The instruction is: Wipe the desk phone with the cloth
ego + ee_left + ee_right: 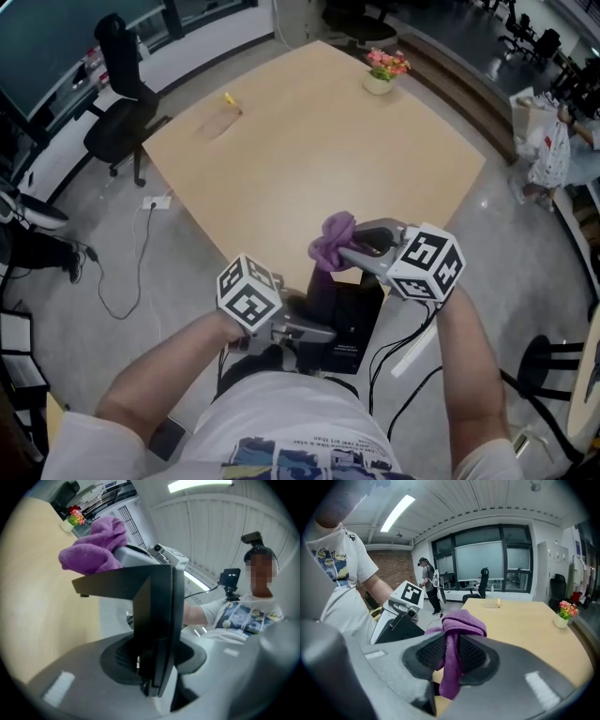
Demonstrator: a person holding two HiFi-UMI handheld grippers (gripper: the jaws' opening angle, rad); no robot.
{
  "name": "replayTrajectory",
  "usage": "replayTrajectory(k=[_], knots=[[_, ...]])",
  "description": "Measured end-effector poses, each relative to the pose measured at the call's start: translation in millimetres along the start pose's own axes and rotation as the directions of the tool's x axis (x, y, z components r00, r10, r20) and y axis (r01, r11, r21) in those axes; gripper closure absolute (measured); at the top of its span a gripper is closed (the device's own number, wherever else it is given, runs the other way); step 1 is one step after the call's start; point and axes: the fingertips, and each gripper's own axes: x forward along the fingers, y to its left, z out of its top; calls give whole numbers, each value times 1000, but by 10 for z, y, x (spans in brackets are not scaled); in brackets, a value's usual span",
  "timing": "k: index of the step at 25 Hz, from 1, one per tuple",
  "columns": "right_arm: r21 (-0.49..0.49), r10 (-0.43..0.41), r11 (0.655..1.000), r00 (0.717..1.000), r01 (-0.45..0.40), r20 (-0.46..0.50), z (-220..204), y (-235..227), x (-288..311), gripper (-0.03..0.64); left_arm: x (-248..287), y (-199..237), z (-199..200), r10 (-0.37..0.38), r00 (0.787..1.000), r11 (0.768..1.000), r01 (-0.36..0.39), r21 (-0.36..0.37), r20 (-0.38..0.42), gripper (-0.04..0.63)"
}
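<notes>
The black desk phone (352, 319) is held off the table near its front edge, my left gripper (323, 330) shut on it. In the left gripper view the phone (154, 602) stands edge-on, clamped between the jaws of that gripper (150, 658). My right gripper (345, 251) is shut on a bunched purple cloth (332, 238), just above the phone's top edge. The cloth (452, 639) hangs between the pads of the right gripper (452, 658), with the phone (401, 629) to the left below it. From the left gripper the cloth (96, 545) shows over the phone's upper edge.
A wide wooden table (309, 150) lies ahead, with a small flower pot (382, 71) at its far corner and a small yellow item (229, 98) at far left. A black office chair (120, 108) stands left of it. Cables (141, 253) trail on the floor.
</notes>
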Motion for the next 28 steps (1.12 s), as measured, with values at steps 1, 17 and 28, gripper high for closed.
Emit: replayTrajectory(k=[1, 17, 28], knots=[[6, -27, 1000, 1000, 27, 12, 2, -50, -25, 528, -8, 5, -5, 2, 1000, 1000, -2, -2, 4, 416], [28, -37, 999, 976, 32, 216, 206, 447, -934, 528, -59, 71, -8, -9, 1000, 1000, 9, -16, 5, 417], [264, -230, 942, 971, 207, 59, -690, -196, -566, 528, -80, 5, -53, -22, 1000, 1000, 23, -3, 17, 416]])
